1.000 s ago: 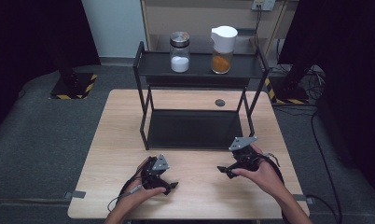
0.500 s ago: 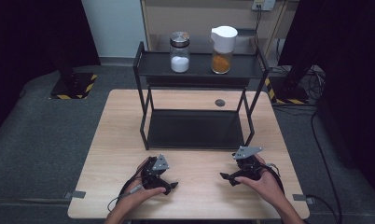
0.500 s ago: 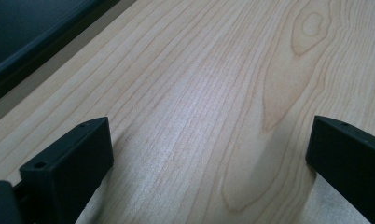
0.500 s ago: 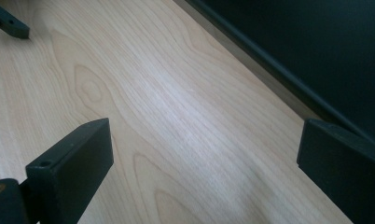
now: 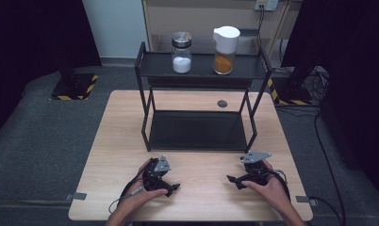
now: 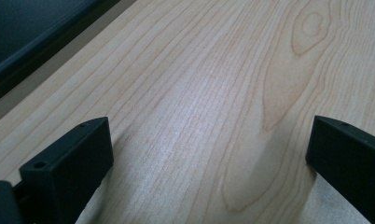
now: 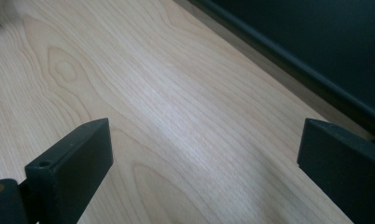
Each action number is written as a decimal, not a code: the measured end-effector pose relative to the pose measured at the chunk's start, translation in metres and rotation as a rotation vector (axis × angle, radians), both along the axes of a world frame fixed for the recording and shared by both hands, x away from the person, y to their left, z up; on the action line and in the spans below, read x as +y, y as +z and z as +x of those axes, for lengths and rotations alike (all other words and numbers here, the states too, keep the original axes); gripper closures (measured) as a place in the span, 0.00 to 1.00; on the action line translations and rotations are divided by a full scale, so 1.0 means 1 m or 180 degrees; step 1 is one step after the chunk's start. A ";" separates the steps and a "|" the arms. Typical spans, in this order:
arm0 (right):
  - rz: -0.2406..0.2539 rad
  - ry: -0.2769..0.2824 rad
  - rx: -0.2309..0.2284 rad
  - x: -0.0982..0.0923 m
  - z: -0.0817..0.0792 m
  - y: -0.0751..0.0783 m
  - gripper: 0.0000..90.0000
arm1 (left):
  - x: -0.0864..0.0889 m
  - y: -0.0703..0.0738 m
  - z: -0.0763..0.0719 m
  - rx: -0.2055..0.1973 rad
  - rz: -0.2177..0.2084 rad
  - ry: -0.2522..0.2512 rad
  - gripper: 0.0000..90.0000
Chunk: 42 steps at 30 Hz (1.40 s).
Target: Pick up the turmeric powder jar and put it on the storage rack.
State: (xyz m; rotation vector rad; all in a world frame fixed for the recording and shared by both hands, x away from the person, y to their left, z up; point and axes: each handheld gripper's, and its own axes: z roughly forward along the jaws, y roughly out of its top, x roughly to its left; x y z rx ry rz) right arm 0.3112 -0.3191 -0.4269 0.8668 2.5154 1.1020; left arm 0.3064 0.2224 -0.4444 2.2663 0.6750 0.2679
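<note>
Right now, from the high view, you have both tools resting low on the near edge of the table (image 5: 131, 117), the left gripper (image 5: 171, 187) and the right gripper (image 5: 231, 180) pointed inward toward each other, neither one carrying anything. Nearest to them is the black two-tier rack (image 5: 199, 129), just beyond your hands; its top shelf holds a glass jar of white powder (image 5: 181, 53) and a white-lidded jar of orange powder (image 5: 225, 51), both upright and well apart from the grippers. I judge this as a rest or ready pose, so any next move would call for lifting one arm and reaching far forward and up to the shelf. A small dark disc (image 5: 222, 103) lies on the table behind the rack; what it is I cannot tell.

Through the left gripper view, your jaws stand spread wide over bare wood grain, with a dark edge of the rack cut off at the upper left corner.

Through the right gripper view, the jaws are likewise wide apart over bare wood, the rack's dark lower shelf running off the upper right. A dark corner at the top left is too cropped to identify.
</note>
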 end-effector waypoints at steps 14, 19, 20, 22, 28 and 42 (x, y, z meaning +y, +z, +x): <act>-0.0062 -0.0209 -0.0005 -0.016 0.000 -0.004 0.04 | 0.000 0.000 0.000 0.0000 0.0001 -0.0001 0.00; -0.0088 -0.0361 -0.0023 -0.022 -0.001 -0.008 0.05 | 0.000 0.000 0.000 0.0001 0.0000 -0.0001 0.00; -0.0089 -0.0392 -0.0022 -0.023 -0.001 -0.009 0.05 | 0.000 0.000 0.000 0.0001 0.0001 -0.0001 0.00; -0.0091 -0.0425 -0.0017 -0.025 -0.001 -0.010 0.05 | 0.000 0.000 0.000 0.0001 0.0001 -0.0002 0.00; -0.0118 -0.0496 -0.0001 -0.027 0.000 -0.013 0.04 | 0.000 0.000 0.000 0.0000 0.0001 -0.0002 0.00; -0.0061 -0.0539 0.0050 -0.031 0.001 -0.016 0.03 | 0.000 0.000 0.000 0.0001 0.0001 -0.0002 0.00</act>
